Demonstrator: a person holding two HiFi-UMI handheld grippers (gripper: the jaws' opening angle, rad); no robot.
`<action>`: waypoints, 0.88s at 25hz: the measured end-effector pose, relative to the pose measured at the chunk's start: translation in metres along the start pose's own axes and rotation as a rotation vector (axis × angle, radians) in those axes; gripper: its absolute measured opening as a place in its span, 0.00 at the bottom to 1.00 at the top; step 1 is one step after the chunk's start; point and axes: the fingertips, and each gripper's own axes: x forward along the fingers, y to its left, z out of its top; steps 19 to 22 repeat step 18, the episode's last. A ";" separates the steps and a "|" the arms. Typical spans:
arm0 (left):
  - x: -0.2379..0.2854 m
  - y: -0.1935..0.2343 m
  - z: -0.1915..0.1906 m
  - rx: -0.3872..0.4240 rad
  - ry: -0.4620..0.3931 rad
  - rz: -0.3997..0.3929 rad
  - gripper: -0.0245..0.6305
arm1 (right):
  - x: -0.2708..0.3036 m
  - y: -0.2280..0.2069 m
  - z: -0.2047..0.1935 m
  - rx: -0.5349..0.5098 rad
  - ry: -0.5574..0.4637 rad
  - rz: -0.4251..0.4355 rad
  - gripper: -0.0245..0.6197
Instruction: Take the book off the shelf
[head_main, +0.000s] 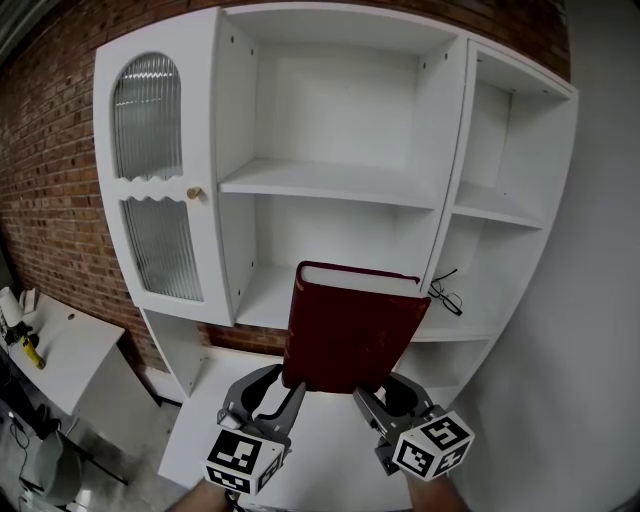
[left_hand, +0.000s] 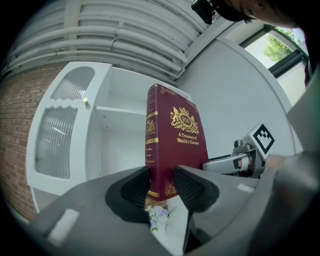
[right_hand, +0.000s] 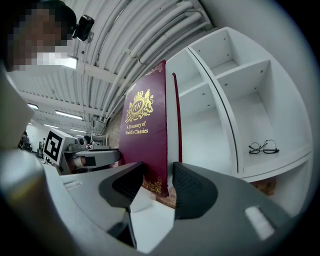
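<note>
A dark red hardback book (head_main: 345, 335) with gold lettering hangs upright in the air in front of the white shelf unit (head_main: 330, 182), clear of its boards. My left gripper (head_main: 290, 388) is shut on the book's lower left corner. In the left gripper view the spine end of the book (left_hand: 172, 145) sits clamped between the jaws of my left gripper (left_hand: 161, 182). My right gripper (head_main: 372, 392) is shut on the lower right corner. The right gripper view shows the front cover of the book (right_hand: 147, 135) pinched at its bottom edge by my right gripper (right_hand: 159, 182).
A pair of black glasses (head_main: 447, 297) lies on the right-hand shelf, the same glasses (right_hand: 263, 147) showing in the right gripper view. A ribbed-glass cabinet door (head_main: 150, 180) closes the left bay. A white side table (head_main: 60, 345) stands at the lower left against the brick wall (head_main: 50, 150).
</note>
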 end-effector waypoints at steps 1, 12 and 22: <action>0.000 0.000 0.000 0.002 0.002 -0.001 0.26 | 0.000 0.000 0.000 0.000 0.003 -0.002 0.36; 0.006 0.016 -0.005 -0.009 0.021 -0.009 0.26 | 0.017 0.000 -0.002 -0.005 0.019 -0.015 0.36; 0.013 0.031 -0.008 -0.010 0.035 -0.016 0.26 | 0.033 -0.003 -0.003 0.001 0.025 -0.020 0.36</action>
